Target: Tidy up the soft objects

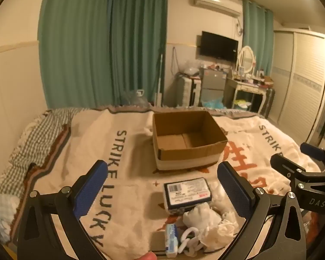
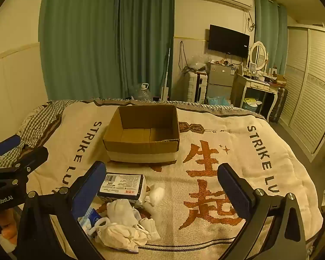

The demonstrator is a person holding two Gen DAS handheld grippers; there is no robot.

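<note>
An open, empty cardboard box stands on the bed blanket. In front of it lies a pack of tissues with a dark label. Near it is a heap of white soft cloths, a small blue packet and a white wad. My left gripper is open and empty above the pile. My right gripper is open and empty, to the right of the pile. Each gripper shows at the edge of the other's view.
The cream blanket with lettering covers the bed, a checked sheet at its left. Behind the bed are green curtains, a water bottle, a small fridge, a dressing table and a wardrobe.
</note>
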